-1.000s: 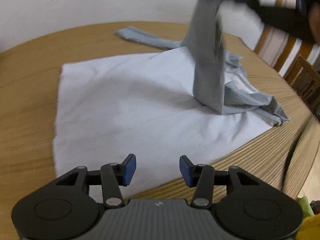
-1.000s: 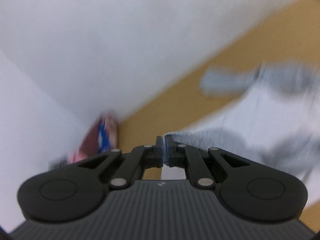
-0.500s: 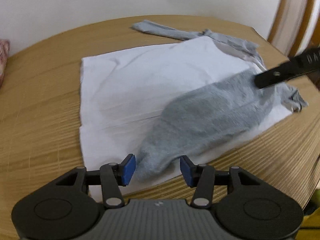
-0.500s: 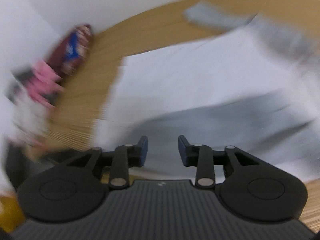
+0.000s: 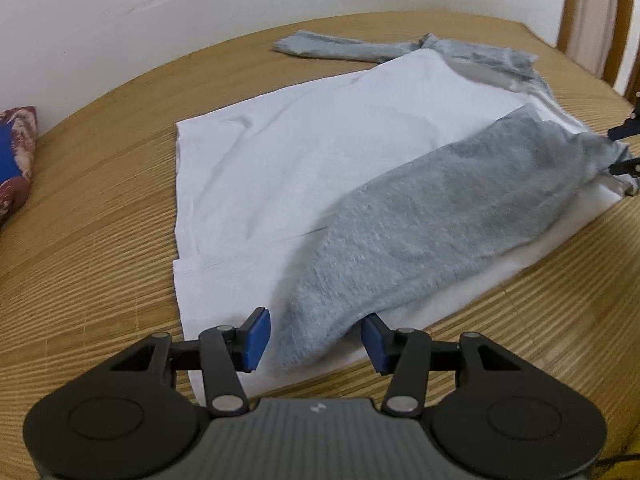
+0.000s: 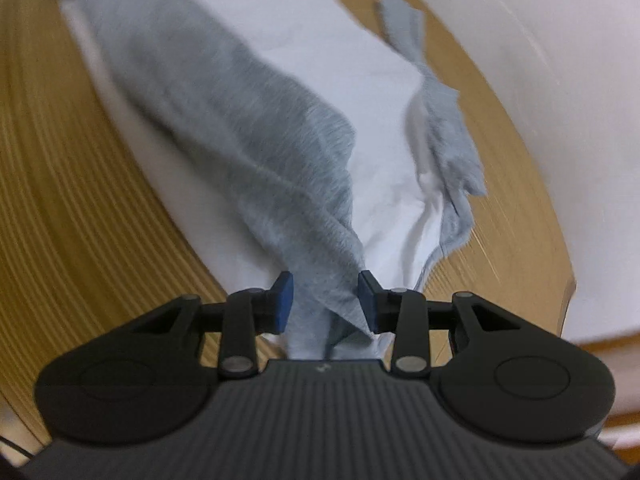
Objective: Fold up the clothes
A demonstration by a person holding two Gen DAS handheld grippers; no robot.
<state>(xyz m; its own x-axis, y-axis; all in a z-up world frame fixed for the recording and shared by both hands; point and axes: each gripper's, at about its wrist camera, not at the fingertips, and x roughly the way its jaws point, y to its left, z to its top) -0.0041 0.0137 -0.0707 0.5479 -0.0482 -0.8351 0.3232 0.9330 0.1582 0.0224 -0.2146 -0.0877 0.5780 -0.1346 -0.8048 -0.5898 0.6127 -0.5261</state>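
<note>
Found the shirt (image 5: 320, 168) spread flat on the wooden table (image 5: 100, 240), white body up, taking most of the middle of the board. Noted one grey sleeve (image 5: 440, 220) laid slantwise across the white body, from the shoulder at the right-hand edge down to the hem near the left wrist camera. Judged that as the fold in hand: sleeve brought inward so that the body can close over it. Saw the other sleeve (image 5: 340, 48) stretched out on the bare wood at the far side, not yet folded in.

Found the left gripper (image 5: 314, 338) low over the hem with its jaws apart, the cuff end lying loose between the blue pads and pinched by neither. Read that as readiness to tug the cuff straight.

Found the right gripper (image 6: 326, 300) at the shoulder end, jaws likewise apart, bunched grey cloth passing between them and brushing one pad without being squeezed. Took it for a sleeve let go where it should lie — though the cloth there looked twisted and may want smoothing.

Reckoned the task early: one sleeve in, one out, body unfolded.
</note>
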